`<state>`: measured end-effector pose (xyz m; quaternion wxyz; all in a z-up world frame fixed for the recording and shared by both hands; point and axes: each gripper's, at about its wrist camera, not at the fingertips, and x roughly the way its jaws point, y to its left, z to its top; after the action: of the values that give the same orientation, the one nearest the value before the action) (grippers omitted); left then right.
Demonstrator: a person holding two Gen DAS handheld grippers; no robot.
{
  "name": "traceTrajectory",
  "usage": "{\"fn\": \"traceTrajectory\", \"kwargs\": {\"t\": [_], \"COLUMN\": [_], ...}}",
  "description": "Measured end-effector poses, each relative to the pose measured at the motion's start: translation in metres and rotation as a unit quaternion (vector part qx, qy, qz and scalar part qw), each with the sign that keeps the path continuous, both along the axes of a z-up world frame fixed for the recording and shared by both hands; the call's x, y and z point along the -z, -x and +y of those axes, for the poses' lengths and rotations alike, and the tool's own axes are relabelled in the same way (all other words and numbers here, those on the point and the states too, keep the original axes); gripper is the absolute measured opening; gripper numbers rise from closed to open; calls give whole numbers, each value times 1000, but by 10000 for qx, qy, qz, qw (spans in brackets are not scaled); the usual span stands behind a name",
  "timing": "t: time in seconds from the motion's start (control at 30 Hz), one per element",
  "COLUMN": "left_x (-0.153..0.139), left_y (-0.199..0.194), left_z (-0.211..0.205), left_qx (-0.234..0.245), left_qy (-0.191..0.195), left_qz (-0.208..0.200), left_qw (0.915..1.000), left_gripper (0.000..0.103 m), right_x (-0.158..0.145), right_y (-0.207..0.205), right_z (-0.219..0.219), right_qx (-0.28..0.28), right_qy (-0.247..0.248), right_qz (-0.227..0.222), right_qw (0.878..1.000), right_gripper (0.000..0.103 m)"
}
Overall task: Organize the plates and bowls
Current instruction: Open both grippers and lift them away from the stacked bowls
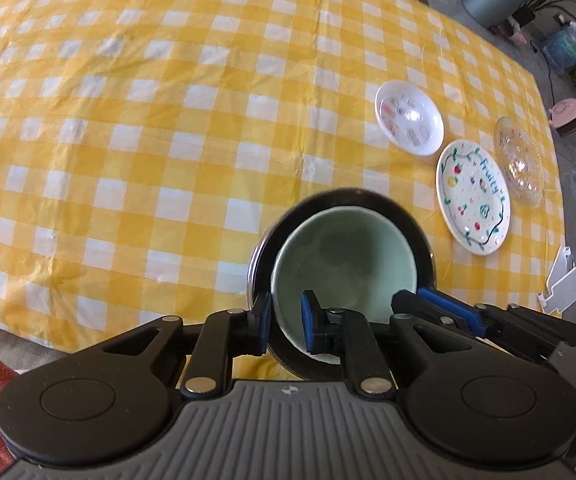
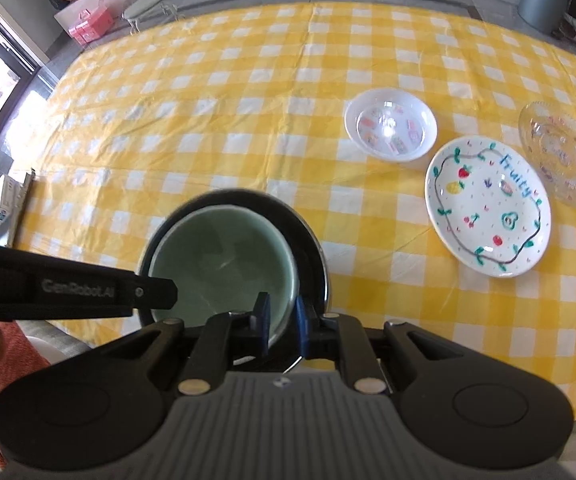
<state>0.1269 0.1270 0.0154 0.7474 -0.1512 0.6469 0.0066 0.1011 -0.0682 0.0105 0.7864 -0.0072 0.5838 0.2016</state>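
Presently, the green bowl (image 2: 219,264), nested in the dark bowl (image 2: 312,256) near the table's (image 2: 247,80) near edge, is clamped at its rim by both left gripper (image 1: 285,320) and right gripper (image 2: 281,320).

A glossy green ceramic bowl (image 2: 219,264) nests in a shiny metal bowl (image 2: 312,256) on smooth checked cloth (image 2: 247,120).

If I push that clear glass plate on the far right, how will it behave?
The clear glass plate looks rigid and breakable. Lying flat and shallow, it probably won't tip. It sits near the tablecloth edge, so an outward push risks a drop.
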Motion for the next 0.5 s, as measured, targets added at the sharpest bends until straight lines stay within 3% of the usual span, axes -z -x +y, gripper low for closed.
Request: {"fn": "traceTrajectory", "kwargs": {"t": [0.13,0.23,0.5], "left_x": [-22,-39,-56], "left_y": [9,18,39], "left_z": [-12,-25,-76], "left_qx": [293,492,884], "left_qy": [-282,-341,-26], "left_qz": [-535,-988,-2051], "left_qw": [9977,9933,9747], "left_gripper": [18,22,36], "right_x": [-19,-33,-51], "right_y": [8,15,28], "right_z": [-4,-15,-83], "right_qx": [-90,-134,561], "right_qy": [-107,-335,-589], "right_qz": [-310,-586,-1391], "right_qw": [9994,9976,9869], "right_gripper": [27,31,37]}}
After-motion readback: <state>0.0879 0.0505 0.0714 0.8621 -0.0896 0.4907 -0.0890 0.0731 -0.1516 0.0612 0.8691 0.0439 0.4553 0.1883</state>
